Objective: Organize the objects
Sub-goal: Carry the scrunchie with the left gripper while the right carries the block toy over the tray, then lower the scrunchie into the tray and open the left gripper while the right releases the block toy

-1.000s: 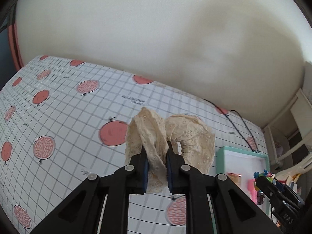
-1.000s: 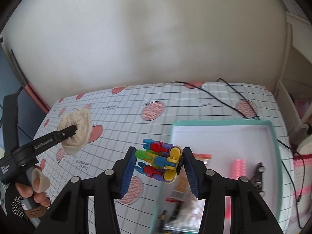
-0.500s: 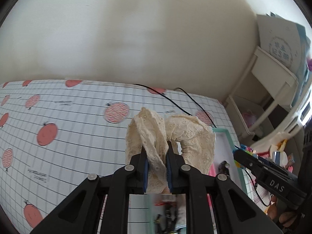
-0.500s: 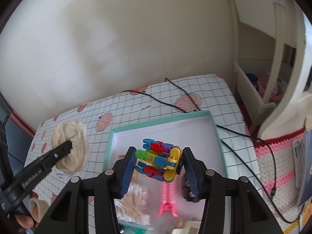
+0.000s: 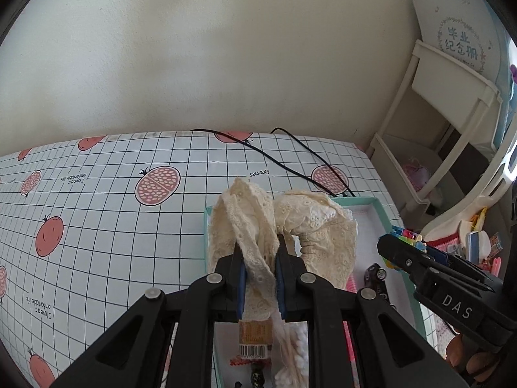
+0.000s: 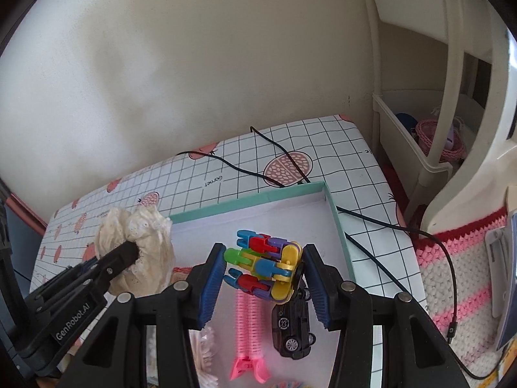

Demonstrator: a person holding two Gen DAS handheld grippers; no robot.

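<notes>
Left wrist view shows the left gripper (image 5: 260,260) clamped tight on a cream lace scrunchie (image 5: 290,226), held above the near-left part of the teal-rimmed box (image 5: 383,218). To place it well, I judge it should sink low over a free patch of the white floor before the jaws part, so the soft ring drops flat and does not catch the rim.

In the right wrist view the right gripper (image 6: 263,274) is closed on a multicoloured plastic block toy (image 6: 265,263), hanging over the middle of the box, above a pink comb clip (image 6: 247,326) and a black toy car (image 6: 292,326). It likely needs the bare far corner, clear of both.

Counted from left to right: two grippers, one scrunchie, one box, one block toy, one pink clip, one car, and two black cables (image 6: 381,226) on the pomegranate-print tablecloth (image 5: 113,226). Other items at the box's near end are too hidden to count
</notes>
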